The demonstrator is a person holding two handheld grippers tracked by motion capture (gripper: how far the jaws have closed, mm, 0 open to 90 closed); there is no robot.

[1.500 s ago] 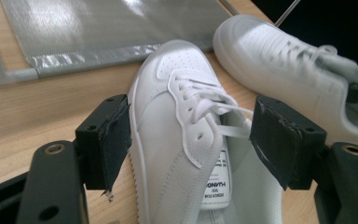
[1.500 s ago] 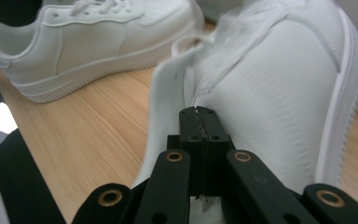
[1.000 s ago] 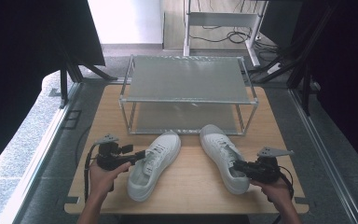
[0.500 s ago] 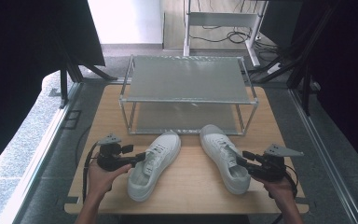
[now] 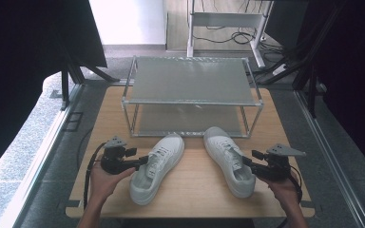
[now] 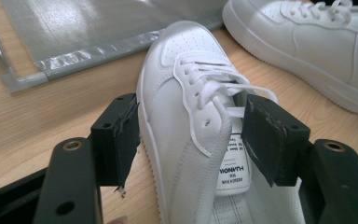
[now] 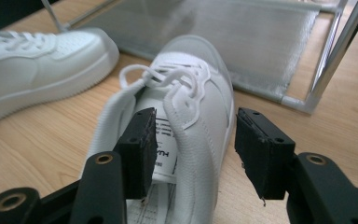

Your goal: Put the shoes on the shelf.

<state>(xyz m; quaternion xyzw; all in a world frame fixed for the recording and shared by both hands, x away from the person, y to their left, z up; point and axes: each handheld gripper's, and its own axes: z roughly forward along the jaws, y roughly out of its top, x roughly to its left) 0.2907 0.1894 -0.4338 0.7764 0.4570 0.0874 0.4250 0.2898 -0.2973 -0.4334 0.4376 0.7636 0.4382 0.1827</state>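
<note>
Two white shoes [image 5: 156, 167] [image 5: 229, 159], each with one collar side between an open tool's [image 5: 141, 161] [image 5: 247, 162] jaws.

Two white sneakers [image 5: 157, 166] upright on table

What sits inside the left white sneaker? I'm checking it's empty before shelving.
Inside the left white sneaker, the left gripper view shows a printed tongue label and the insole. The toe end is covered by the laced upper.

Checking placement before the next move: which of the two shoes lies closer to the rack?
The right shoe. Its toe nearly reaches the rack's front rail, while the left shoe lies angled, its toe a little farther back from that rail.
</note>
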